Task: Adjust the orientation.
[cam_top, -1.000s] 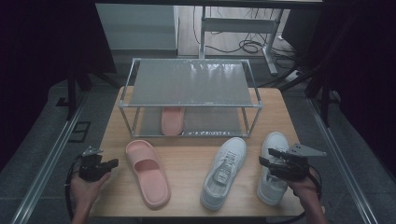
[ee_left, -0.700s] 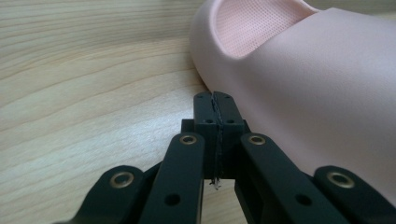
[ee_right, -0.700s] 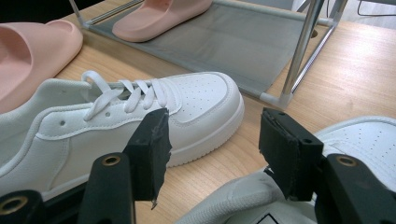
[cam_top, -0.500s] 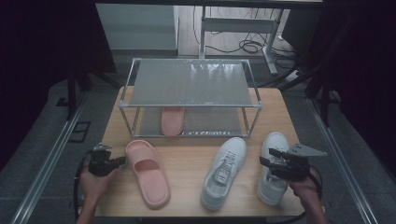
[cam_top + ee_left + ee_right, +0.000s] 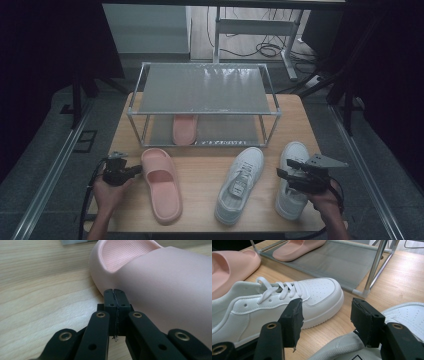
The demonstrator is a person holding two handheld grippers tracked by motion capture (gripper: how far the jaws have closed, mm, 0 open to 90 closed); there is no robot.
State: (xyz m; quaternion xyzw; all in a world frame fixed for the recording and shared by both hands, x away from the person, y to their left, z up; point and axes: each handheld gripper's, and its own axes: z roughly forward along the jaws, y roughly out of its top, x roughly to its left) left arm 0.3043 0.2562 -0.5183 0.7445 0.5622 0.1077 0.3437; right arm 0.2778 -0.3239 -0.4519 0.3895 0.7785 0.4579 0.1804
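Note:
A pink slipper [image 5: 161,182] lies on the wooden table [image 5: 200,165] at front left. My left gripper [image 5: 136,171] is shut with nothing in it, its tips [image 5: 115,293] right against the slipper's side [image 5: 160,282]. Two white sneakers lie at front right: one [image 5: 241,182] toward the middle, one [image 5: 291,187] under my right gripper [image 5: 281,170]. That gripper [image 5: 325,315] is open, hovering between the two sneakers [image 5: 287,300] [image 5: 407,315]. A second pink slipper [image 5: 184,128] sits on the lower shelf of the rack [image 5: 205,90].
The metal-framed two-shelf rack stands at the back of the table; its top shelf is bare. Its front corner post [image 5: 375,265] rises close ahead of my right gripper. Dark floor and cables lie beyond the table.
My left gripper has moved right across the table until it reached the pink slipper's side. The right gripper and the sneakers have stayed put.

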